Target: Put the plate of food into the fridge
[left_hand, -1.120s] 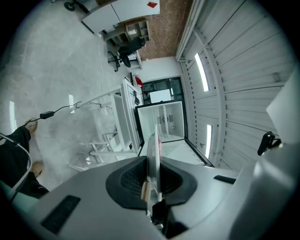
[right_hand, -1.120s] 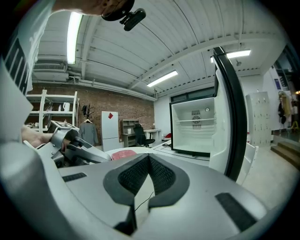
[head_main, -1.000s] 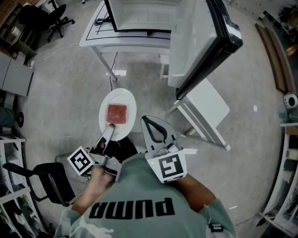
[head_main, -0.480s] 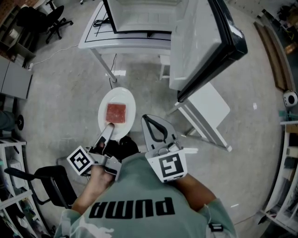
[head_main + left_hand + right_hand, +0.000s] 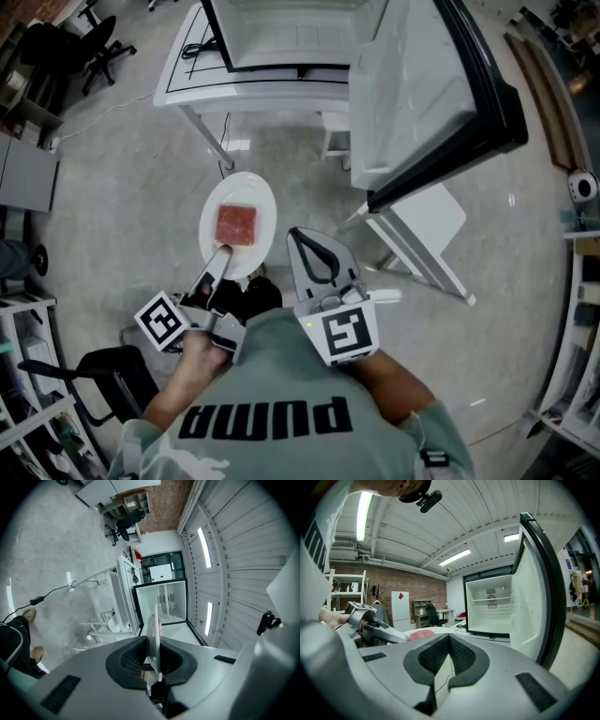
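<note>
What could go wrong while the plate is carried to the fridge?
The left tool pinches only the near rim of the white plate, so the plate may tip and drop.
The red food slab lies uncovered and could slide off.
The open fridge door stands close on the right; the plate might bump it.

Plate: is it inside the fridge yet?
No, the left tool holds the plate by its rim over the floor, short of the open fridge.
</note>
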